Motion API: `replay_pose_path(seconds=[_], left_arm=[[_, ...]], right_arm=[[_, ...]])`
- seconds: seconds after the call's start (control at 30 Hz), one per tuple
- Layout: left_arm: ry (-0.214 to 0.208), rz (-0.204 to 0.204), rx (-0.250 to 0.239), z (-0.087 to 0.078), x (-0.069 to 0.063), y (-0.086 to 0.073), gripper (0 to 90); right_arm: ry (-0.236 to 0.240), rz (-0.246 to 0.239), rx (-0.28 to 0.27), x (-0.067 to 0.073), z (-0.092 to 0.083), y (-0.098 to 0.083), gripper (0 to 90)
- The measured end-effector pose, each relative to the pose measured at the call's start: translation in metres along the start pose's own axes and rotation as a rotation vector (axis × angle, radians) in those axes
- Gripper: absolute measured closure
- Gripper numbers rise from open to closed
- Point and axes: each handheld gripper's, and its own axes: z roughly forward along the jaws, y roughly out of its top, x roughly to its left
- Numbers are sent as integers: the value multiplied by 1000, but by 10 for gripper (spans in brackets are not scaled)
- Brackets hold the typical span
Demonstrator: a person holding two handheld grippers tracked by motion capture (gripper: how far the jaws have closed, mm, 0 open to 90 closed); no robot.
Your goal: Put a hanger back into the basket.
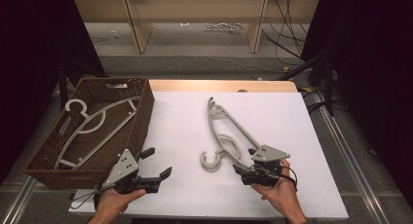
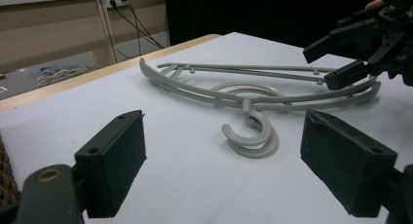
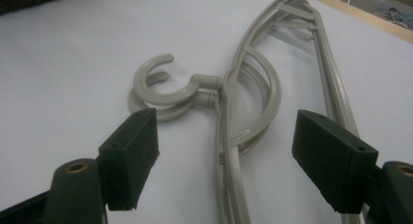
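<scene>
Two grey hangers (image 1: 225, 136) lie stacked flat on the white tabletop (image 1: 185, 117), one on the other, their round hooks (image 3: 163, 90) nearly matching and pointing toward the left claw's side. They lie directly ahead of the right claw (image 1: 242, 171): in the right gripper view the long arm of the pile runs up between its two black jaws, with the hooks just beyond the left-hand jaw and the looped middle part ahead of the gap. That claw is spread wide, its pads clear of the plastic on both sides; the jaws straddle the near end of the hangers, and they look slightly above it, though the angle makes that hard to judge.

The left claw (image 1: 157, 161) is also spread, with nothing between its pads. From it, the hangers (image 2: 253, 95) lie ahead across bare tabletop, hooks (image 2: 253, 136) nearest, and the right claw (image 2: 336, 63) appears at the far right over the pile's end.

To the left claw's outer side stands a brown woven basket (image 1: 141, 119) at the tabletop's edge. Inside it lies another grey hanger (image 1: 90, 124), resting slantwise along the bottom.
</scene>
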Motion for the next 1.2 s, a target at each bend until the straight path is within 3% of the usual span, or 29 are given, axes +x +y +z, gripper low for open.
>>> replay_pose_path(seconds=[0.1, 0.13, 0.43, 0.47, 0.57, 0.6, 0.7, 0.77, 0.8, 0.87, 0.93, 1.03, 1.07, 1.2], left_arm=[[1, -8, -3, 0, 2, -1, 160], [2, -1, -6, 0, 2, -1, 160], [-5, 18, 18, 3, 0, -1, 160], [-7, 19, 19, 3, 0, -1, 160], [-22, 5, 15, 4, 0, -2, 160], [-18, 23, 26, 3, 1, -1, 160], [-22, 21, 29, 4, 0, -1, 160], [-27, 20, 30, 4, 0, -2, 161], [-26, 10, 30, 5, -1, -2, 161], [-29, 26, 34, 5, 0, -2, 161], [-29, 30, 44, 6, 0, -2, 162], [-33, 32, 43, 6, 0, -2, 162], [-34, 34, 43, 6, 0, -2, 163], [-32, 38, 46, 7, 0, -3, 164]], right_arm=[[6, -9, 31, -2, 3, 0, 283], [7, -37, 56, -5, 7, -1, 287], [30, -20, 172, -12, 25, -3, 351], [47, -9, 206, -13, 28, -3, 390], [47, -20, 219, -12, 34, -5, 416], [57, -20, 239, -12, 34, -5, 440], [65, -28, 260, -13, 43, -5, 520], [84, -25, 305, -14, 48, -3, 556], [57, -24, 314, -15, 52, -2, 581], [63, -25, 330, -17, 52, 0, 599], [69, 8, 341, -19, 52, 2, 626], [75, 13, 343, -22, 53, 3, 631], [86, 48, 366, -22, 52, 4, 654], [94, 70, 368, -23, 51, 3, 666]])
